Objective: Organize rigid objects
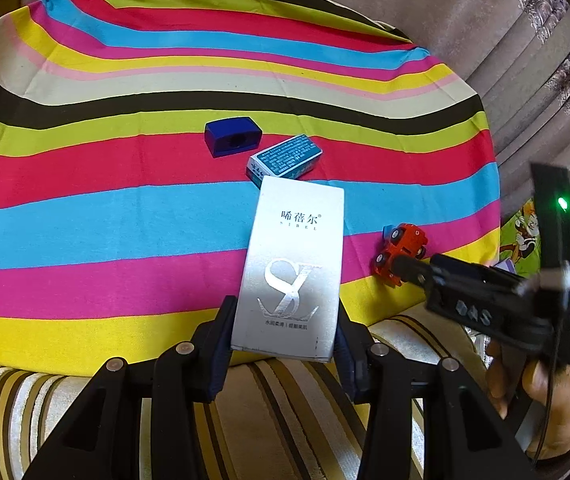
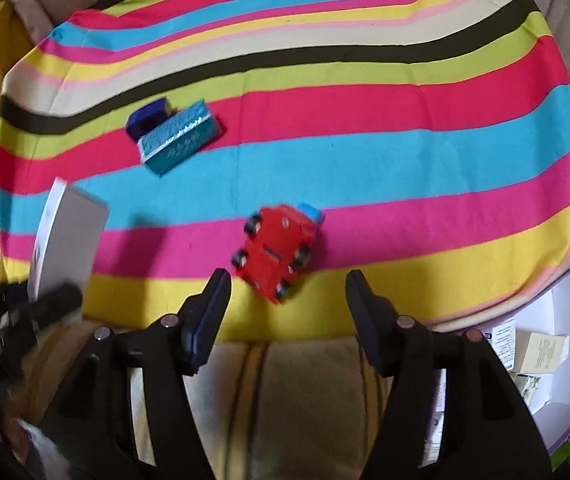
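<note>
My left gripper (image 1: 283,332) is shut on a tall silver-white box (image 1: 293,268) and holds it above the striped cloth (image 1: 85,220); the box also shows at the left of the right wrist view (image 2: 65,240). My right gripper (image 2: 287,296) is open, just short of a red toy car (image 2: 277,252) lying wheels-up on the cloth. The car also shows in the left wrist view (image 1: 401,248), with the right gripper (image 1: 405,268) beside it. A teal box (image 1: 285,158) and a dark blue box (image 1: 233,138) lie further back, also seen in the right wrist view as the teal box (image 2: 179,142) and the blue box (image 2: 149,116).
The cloth covers a striped beige sofa cushion (image 1: 265,400). A purple-rimmed open box (image 2: 565,340) holding small cartons (image 2: 541,352) sits at the right. Curtains (image 1: 525,60) hang behind at the right.
</note>
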